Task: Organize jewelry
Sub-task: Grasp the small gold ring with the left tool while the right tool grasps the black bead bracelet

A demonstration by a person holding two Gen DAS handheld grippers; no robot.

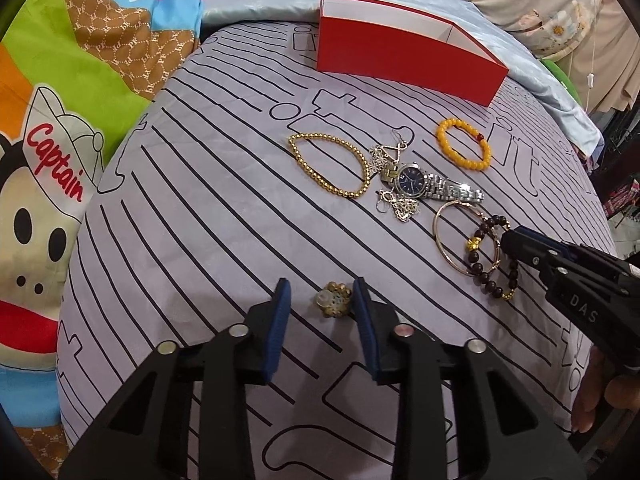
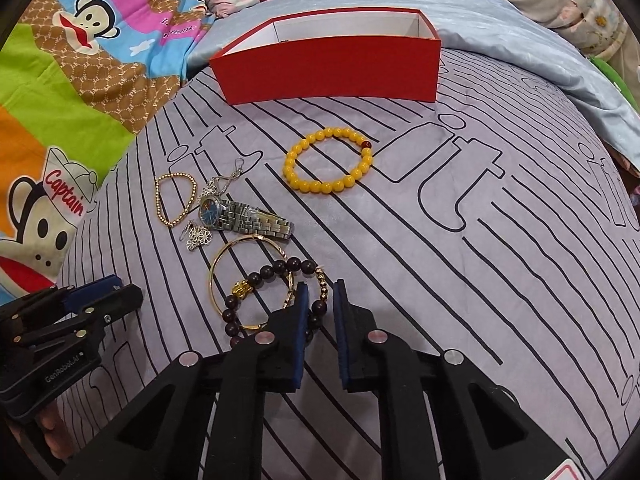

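A gray striped blanket [image 1: 224, 208] is lying under everything. A red box [image 2: 332, 68] is sitting open at the far side. A silver watch [image 1: 424, 184] is lying in the middle. A yellow bead bracelet [image 2: 330, 166] is lying near the box. The right gripper [image 2: 322, 300] is holding its jaws apart around a dark bead bracelet [image 2: 280, 270]. The left gripper [image 1: 320, 300] is holding its jaws apart around a small gold flower piece [image 1: 335, 300].

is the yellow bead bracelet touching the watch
Apart. The right wrist view shows bare striped cloth between the yellow bead bracelet and the watch.
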